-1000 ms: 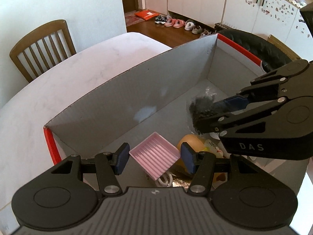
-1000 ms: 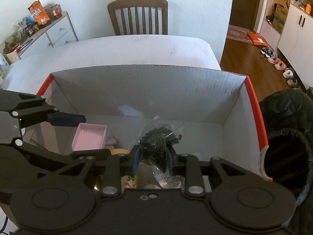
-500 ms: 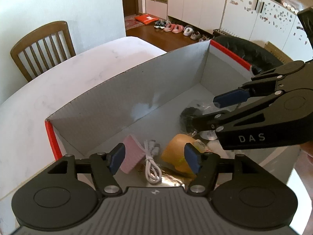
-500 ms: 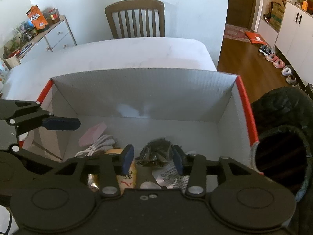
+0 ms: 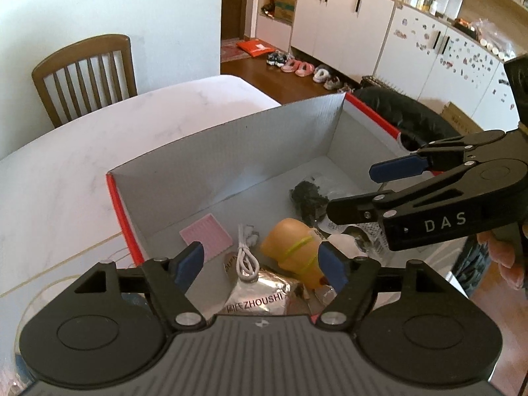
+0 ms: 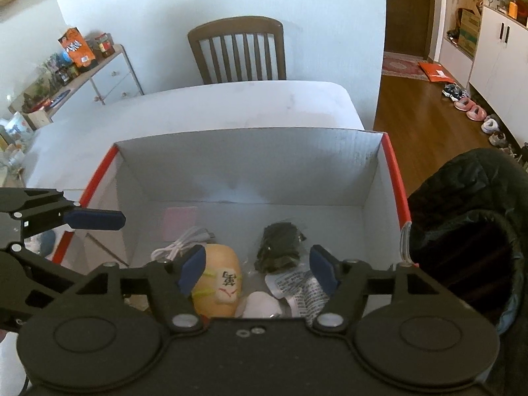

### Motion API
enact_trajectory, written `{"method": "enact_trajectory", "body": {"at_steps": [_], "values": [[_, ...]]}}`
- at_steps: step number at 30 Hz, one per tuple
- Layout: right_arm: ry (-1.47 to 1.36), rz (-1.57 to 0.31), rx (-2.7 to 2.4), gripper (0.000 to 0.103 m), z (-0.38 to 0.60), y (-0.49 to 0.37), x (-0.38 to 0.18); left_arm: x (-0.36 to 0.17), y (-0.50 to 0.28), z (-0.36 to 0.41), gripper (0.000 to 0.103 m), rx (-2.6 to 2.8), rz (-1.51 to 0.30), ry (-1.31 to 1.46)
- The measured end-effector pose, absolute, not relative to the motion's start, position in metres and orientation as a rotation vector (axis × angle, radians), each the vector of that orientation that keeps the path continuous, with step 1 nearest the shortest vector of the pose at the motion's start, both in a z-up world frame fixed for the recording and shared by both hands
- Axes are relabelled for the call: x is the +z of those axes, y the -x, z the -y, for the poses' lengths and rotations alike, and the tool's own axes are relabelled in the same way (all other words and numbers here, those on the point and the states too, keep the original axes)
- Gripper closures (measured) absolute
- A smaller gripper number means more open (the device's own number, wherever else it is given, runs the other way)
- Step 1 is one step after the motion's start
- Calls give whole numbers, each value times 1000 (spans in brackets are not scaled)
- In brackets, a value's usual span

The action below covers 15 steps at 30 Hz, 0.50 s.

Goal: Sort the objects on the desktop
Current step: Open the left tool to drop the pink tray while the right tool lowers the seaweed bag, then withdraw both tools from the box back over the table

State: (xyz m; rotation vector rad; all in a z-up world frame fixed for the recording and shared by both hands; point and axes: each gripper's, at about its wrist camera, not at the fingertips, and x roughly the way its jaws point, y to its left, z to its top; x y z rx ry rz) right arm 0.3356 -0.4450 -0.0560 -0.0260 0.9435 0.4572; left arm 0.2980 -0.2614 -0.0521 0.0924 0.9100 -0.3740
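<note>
Both gripper jaws are opening, empty: right gripper [image 6: 258,269] above the black bag [image 6: 279,247], left gripper [image 5: 260,264] above the pink tray [image 5: 206,236] in the box [image 5: 231,151].

1 box [image 6: 392,178] below both grippers; inside: 1 pink tray [image 5: 206,236], 1 white cable [image 5: 246,257], 1 yellow toy [image 5: 292,242], 1 bag of dark bits [image 6: 280,247], 1 foil pkt [image 5: 260,288]; 1 chair [image 6: 237,49] beyond

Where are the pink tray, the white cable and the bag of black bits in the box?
pink tray [image 5: 206,236], left wrist view, middle of its ribbed face
white cable [image 5: 246,259], left wrist view, coiled part
black bag [image 6: 279,252], right wrist view, dark contents
</note>
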Motion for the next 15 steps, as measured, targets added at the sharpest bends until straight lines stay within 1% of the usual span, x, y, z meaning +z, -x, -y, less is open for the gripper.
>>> {"method": "enact_trajectory", "body": {"at_steps": [3, 6, 13, 15], "values": [[18, -921, 468, 25, 444, -330, -50, -46, -288, 256, 21, -372, -885, -69], [6, -899, 478, 22, 445, -324, -43, -39, -279, 252, 19, -372, -859, -64], [-13, -850, 484, 14, 442, -309, -29, -24, -258, 237, 3, -361, -786, -52], [-29, -833, 477, 11, 441, -305, -24, -18, -251, 231, 3, -364, -759, -49]]}}
